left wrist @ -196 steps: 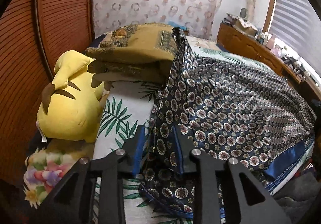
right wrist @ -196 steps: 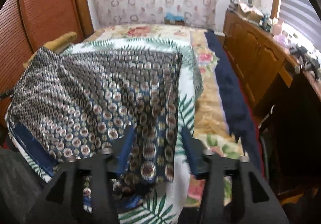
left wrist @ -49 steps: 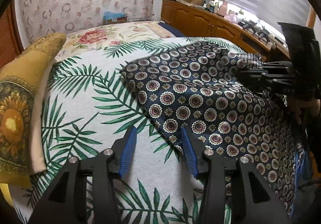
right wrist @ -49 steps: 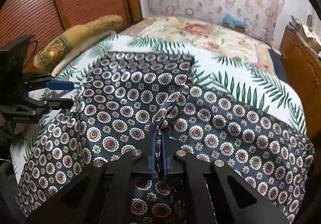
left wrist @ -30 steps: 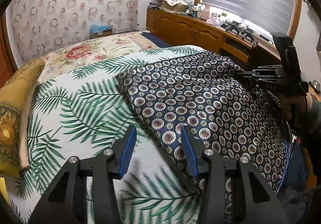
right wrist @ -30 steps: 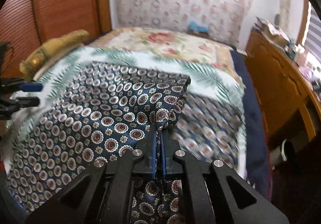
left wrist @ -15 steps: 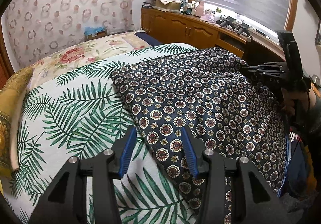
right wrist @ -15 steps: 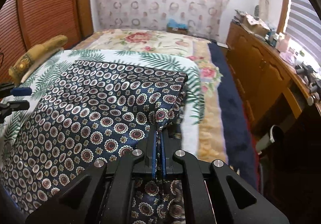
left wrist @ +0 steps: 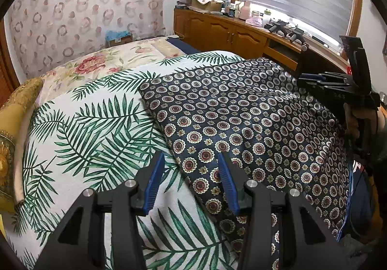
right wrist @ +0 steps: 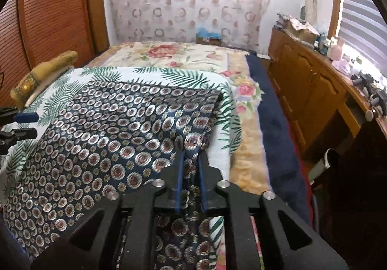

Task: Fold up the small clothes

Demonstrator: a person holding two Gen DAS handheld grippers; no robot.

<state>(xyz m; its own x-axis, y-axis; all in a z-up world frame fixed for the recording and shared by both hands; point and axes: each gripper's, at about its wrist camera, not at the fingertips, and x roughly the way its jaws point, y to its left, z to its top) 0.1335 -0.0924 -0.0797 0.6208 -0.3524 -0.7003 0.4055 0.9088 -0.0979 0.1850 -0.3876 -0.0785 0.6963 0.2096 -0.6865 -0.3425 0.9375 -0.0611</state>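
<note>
A dark blue garment with round medallion print (left wrist: 241, 120) lies spread and folded over on the palm-leaf bedspread (left wrist: 84, 129). My left gripper (left wrist: 191, 173) is open and empty, hovering over the garment's near left edge. In the right wrist view the same garment (right wrist: 108, 139) covers the bed's left half. My right gripper (right wrist: 189, 156) has its jaws slightly parted, with the garment's right edge lying between them. The right gripper also shows in the left wrist view (left wrist: 312, 79), and the left gripper shows at the left edge of the right wrist view (right wrist: 26, 125).
A yellow patterned pillow (left wrist: 14, 115) lies at the bed's left. A floral blanket (right wrist: 169, 54) covers the far end. A wooden cabinet (right wrist: 314, 91) with clutter runs along the right wall under the blinds. A dark blue rug strip (right wrist: 273, 125) lies between bed and cabinet.
My right gripper's jaws have parted slightly from fully shut on the garment's edge. My left gripper has stayed open and drifted a little over the garment's left edge.
</note>
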